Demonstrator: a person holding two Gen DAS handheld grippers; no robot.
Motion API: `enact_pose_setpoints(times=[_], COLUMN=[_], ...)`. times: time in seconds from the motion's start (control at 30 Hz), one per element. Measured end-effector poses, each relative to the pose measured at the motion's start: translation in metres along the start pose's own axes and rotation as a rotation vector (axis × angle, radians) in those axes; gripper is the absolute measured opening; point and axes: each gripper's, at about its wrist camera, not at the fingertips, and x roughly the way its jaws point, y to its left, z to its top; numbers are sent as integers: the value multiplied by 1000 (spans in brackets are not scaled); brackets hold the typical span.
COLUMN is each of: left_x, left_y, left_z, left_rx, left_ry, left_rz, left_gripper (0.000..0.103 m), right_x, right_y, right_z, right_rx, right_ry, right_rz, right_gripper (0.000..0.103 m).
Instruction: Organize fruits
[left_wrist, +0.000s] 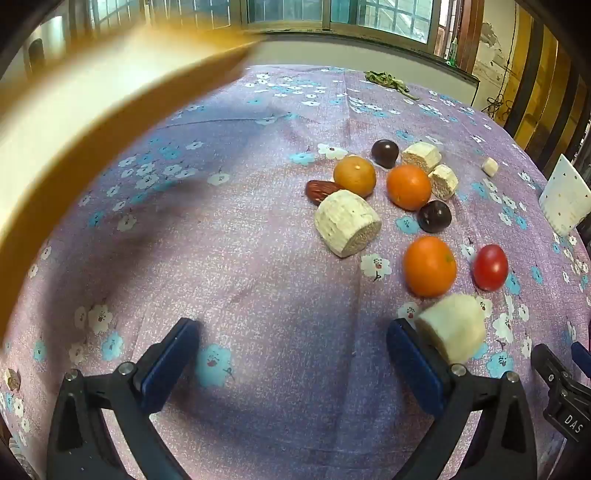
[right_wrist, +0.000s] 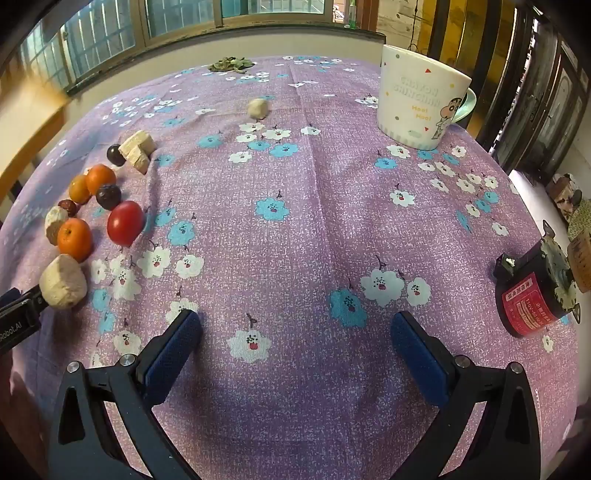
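On the purple flowered cloth (left_wrist: 258, 258) the fruits (left_wrist: 408, 186) sit clustered right of the left gripper (left_wrist: 291, 365), its jaws apart and empty; the right gripper (right_wrist: 295, 354) is likewise spread. Judged step: choosing a first fruit; next, aligning over one piece

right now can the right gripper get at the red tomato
Probably yes. The right gripper is open and empty, with bare tablecloth between it and the red tomato ahead to its left; only an orange sits close beside the tomato.
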Motion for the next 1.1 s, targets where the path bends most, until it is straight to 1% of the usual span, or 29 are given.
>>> enact_pose_setpoints(times=[1.1], left_x=[0], left_y=[0], left_z=[0], left_rx=[-1], left_ry=[0], left_rz=[-3], left_gripper=[103], right_x=[3], right_y=[2], right_z=[-2], right_rx=[2], right_ry=[-1], right_rz=[-11], right_gripper=[103])
